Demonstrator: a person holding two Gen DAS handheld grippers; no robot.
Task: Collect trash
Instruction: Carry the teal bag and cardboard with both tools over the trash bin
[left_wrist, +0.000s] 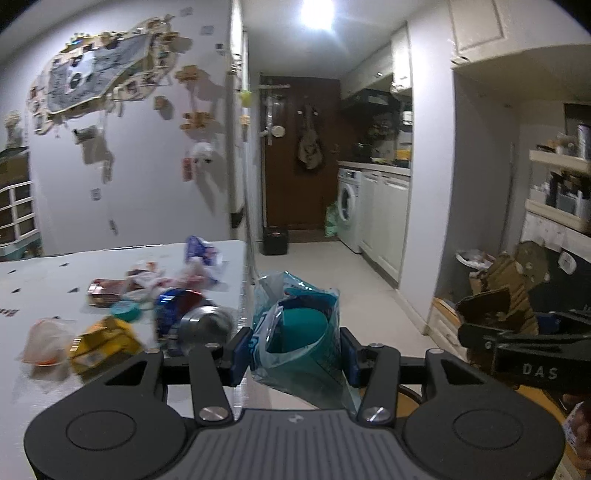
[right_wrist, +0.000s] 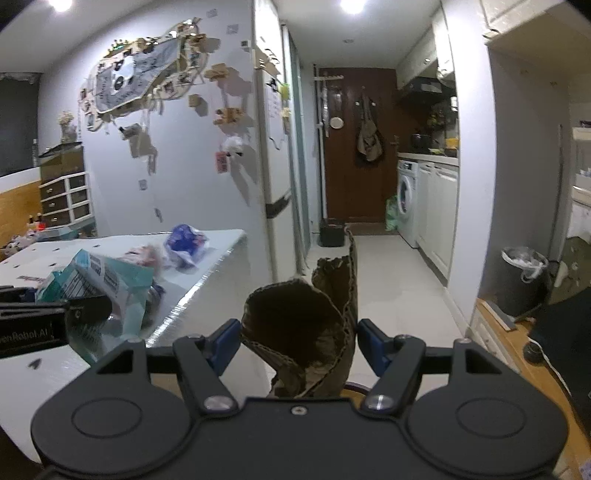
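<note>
My left gripper (left_wrist: 295, 354) is shut on a crumpled teal plastic bag (left_wrist: 299, 325), held just off the right edge of the white table (left_wrist: 44, 284). The bag also shows in the right wrist view (right_wrist: 99, 284). My right gripper (right_wrist: 297, 343) is shut on a torn piece of brown cardboard (right_wrist: 306, 325), held over the floor right of the table; it also shows in the left wrist view (left_wrist: 506, 299). More trash lies on the table: a yellow wrapper (left_wrist: 103, 343), a teal lid (left_wrist: 127, 310), a metal can (left_wrist: 199, 317), a purple packet (left_wrist: 201, 251), a clear cup (left_wrist: 44, 339).
A dark bin with a white liner (right_wrist: 522, 280) stands by the wall at right, also in the left wrist view (left_wrist: 474, 262). A hallway with a brown door (right_wrist: 354, 147), a washing machine (right_wrist: 406, 199) and white cabinets lies ahead. A small black bin (left_wrist: 275, 240) sits by the door.
</note>
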